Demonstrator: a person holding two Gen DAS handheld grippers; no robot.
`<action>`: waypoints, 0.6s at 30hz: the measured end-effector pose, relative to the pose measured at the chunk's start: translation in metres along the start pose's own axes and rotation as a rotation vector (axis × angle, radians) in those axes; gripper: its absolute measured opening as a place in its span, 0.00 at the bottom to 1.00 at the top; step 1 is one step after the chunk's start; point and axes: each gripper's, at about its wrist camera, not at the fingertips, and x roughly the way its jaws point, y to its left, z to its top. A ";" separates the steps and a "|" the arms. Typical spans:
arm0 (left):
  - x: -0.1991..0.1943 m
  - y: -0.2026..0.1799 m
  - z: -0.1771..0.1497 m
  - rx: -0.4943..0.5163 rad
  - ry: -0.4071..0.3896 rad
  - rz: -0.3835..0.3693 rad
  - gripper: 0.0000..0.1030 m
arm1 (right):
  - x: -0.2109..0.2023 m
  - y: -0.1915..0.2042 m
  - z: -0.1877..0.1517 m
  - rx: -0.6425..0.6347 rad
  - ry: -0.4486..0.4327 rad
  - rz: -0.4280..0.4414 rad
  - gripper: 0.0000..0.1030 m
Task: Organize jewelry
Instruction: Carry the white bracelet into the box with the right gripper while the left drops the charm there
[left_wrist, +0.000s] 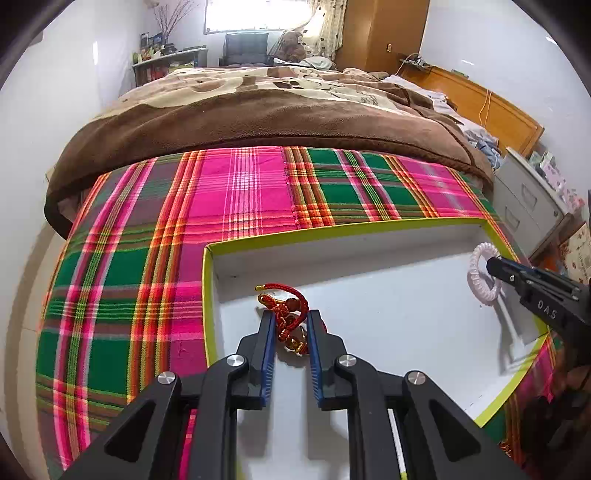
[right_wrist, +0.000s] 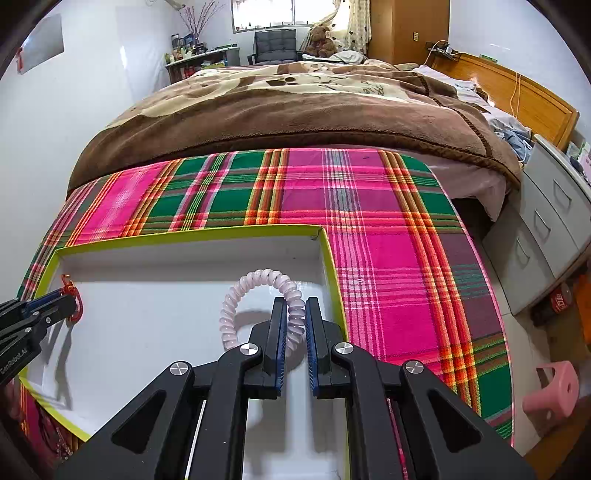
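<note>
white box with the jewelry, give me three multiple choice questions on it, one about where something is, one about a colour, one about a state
1. Where is the white box resting?
A. on a plaid cloth
B. on the brown blanket
C. on the floor

2. What colour is the cord bracelet between the left gripper fingers?
A. blue
B. red with gold bits
C. black

3. What is the right gripper doing with the spiral bracelet?
A. it is far from it, wide open
B. it presses it flat on the cloth
C. its fingers are shut on one side of the coil

Answers:
1 A, plaid fabric shows around the box's green rim.
2 B, red cord with small gold parts sits between the blue pads.
3 C, the right wrist view shows the coil pinched between the fingers, over the box.
</note>
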 end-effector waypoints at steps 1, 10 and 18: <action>0.000 -0.001 0.000 0.004 0.002 0.000 0.16 | 0.000 0.000 0.000 -0.003 0.000 0.000 0.10; 0.000 0.000 0.000 0.010 0.009 0.000 0.18 | -0.001 0.003 -0.001 -0.008 -0.008 0.001 0.15; -0.003 -0.001 -0.001 -0.012 0.004 -0.034 0.25 | -0.004 0.005 -0.002 -0.013 -0.019 -0.002 0.18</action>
